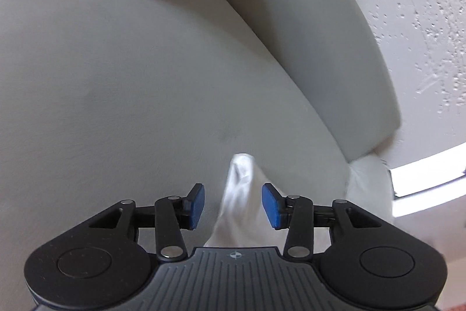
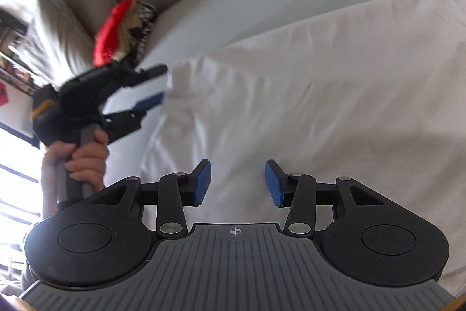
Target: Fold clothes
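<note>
Left gripper sits at the far left in the right wrist view, gripped by a bare hand around its grey handle, fingers pointing right toward the edge of the white garment. Its jaws are spread wide with nothing pinched. In its own camera a peak of white cloth pokes up between the blue pads, touching neither as far as I can tell.

Right gripper hovers over the garment, jaws wide too, cloth spread below and beyond them.

The garment lies across the grey sofa, rumpled at its left edge. A red and tan bundle sits at the far left by a cushion.
</note>
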The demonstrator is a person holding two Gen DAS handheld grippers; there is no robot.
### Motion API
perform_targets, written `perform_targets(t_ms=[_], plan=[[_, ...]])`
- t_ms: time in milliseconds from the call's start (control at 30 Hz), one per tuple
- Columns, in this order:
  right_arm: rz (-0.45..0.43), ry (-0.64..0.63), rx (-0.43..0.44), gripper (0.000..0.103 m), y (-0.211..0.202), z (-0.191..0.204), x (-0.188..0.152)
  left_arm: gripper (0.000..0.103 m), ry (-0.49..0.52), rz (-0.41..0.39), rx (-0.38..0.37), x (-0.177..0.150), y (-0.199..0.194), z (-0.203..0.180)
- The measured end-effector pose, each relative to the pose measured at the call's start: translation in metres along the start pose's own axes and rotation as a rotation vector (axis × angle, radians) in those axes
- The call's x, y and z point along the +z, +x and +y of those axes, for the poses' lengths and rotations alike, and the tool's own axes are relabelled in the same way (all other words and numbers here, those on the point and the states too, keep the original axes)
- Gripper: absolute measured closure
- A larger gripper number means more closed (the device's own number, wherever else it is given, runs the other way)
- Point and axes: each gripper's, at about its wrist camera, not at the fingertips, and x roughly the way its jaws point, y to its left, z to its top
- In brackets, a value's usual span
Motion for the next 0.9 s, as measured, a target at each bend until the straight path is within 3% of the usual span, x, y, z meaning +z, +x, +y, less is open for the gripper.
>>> perform_targets(t_ms=[200, 367, 467, 533, 633, 833, 900], plan=[[0.007, 0.068, -0.001, 0.056, 0.001, -0.008, 0.003, 0.063, 0.054, 0.058, -0.177, -0.009, 0.016, -0.013], [0.007, 0.090, -0.010, 0.056, 0.006, -0.008, 0.004, 0.062, 0.101, 0.108, -0.201, -0.014, 0.034, -0.024], [0.008, 0.078, -0.021, 0.055, 0.008, -0.005, 0.002, 0.062, 0.069, 0.111, -0.150, -0.013, 0.044, -0.019], [0.008, 0.076, -0.022, 0.055, 0.011, -0.004, 0.002, 0.062, 0.030, 0.122, -0.164, -0.013, 0.050, -0.014], [0.005, 0.081, -0.016, 0.055, 0.011, -0.005, 0.001, 0.062, -0.041, 0.167, -0.236, -0.010, 0.066, -0.009], [0.000, 0.071, -0.003, 0.055, 0.011, -0.005, -0.001, 0.057, -0.132, 0.216, -0.290, -0.003, 0.099, -0.006], [-0.002, 0.063, 0.001, 0.055, 0.010, -0.006, -0.003, 0.057, -0.157, 0.199, -0.313, -0.002, 0.103, -0.004]])
